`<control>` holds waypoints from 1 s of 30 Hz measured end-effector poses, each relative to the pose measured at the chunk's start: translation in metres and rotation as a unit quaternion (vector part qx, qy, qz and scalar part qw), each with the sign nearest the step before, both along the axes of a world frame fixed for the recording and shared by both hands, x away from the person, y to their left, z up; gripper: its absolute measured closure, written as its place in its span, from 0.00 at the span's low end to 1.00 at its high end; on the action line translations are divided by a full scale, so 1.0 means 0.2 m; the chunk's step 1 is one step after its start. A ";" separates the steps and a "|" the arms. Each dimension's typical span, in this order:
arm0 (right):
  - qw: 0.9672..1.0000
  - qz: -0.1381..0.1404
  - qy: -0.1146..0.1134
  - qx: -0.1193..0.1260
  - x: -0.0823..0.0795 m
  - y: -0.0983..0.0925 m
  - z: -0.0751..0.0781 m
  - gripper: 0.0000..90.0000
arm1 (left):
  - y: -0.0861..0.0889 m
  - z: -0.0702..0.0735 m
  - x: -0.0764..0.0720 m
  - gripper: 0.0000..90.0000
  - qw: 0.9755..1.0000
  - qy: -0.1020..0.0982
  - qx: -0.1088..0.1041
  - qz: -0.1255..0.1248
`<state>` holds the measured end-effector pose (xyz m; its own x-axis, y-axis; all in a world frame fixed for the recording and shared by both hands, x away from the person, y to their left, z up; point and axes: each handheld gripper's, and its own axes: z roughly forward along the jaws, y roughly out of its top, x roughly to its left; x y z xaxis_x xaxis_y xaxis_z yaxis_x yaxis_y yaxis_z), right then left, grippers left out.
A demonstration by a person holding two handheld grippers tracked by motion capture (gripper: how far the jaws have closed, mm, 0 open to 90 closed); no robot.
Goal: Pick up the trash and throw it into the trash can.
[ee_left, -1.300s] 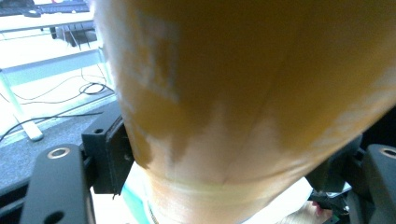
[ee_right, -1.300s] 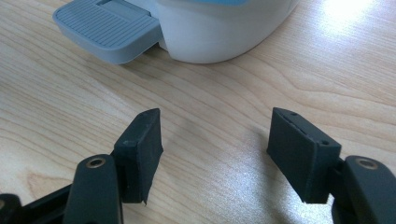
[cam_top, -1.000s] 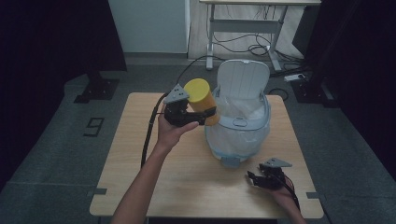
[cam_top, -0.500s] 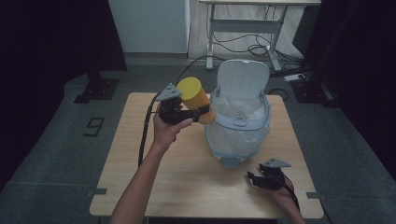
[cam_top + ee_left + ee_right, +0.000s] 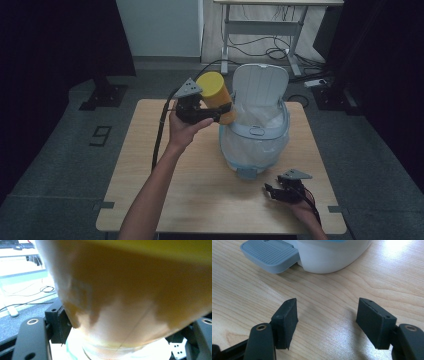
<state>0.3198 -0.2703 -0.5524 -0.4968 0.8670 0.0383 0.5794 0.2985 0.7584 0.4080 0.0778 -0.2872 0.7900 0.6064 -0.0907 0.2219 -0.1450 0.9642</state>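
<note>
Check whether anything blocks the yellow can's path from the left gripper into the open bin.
Nothing visible does. The bin's lid stands raised behind the opening, and the yellow can, shut in the left gripper, is tilted right at the bin's left rim. The white liner lies inside. The right gripper rests apart, open.

Light wood-grain tabletop [image 5: 150, 170]. A white pedal bin [image 5: 255, 145] stands on it right of centre, lid up, clear bag liner inside, grey foot pedal [image 5: 270, 255] just over the wood at its near base.
</note>
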 end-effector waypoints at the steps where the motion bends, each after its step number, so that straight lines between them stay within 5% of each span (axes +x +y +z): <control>1: 1.000 0.000 0.000 0.000 0.00 0.00 0.00 0.36 | -0.01 0.01 0.00 0.27 1.000 0.000 0.001 -0.001; 21: 1.000 -0.002 0.005 0.015 0.01 -0.02 0.00 0.36 | -0.38 0.15 0.19 0.27 0.999 -0.008 0.036 -0.020; 30: 1.000 -0.001 0.005 0.015 0.01 -0.02 0.00 0.36 | -0.49 0.18 0.22 0.27 0.998 -0.009 0.048 -0.032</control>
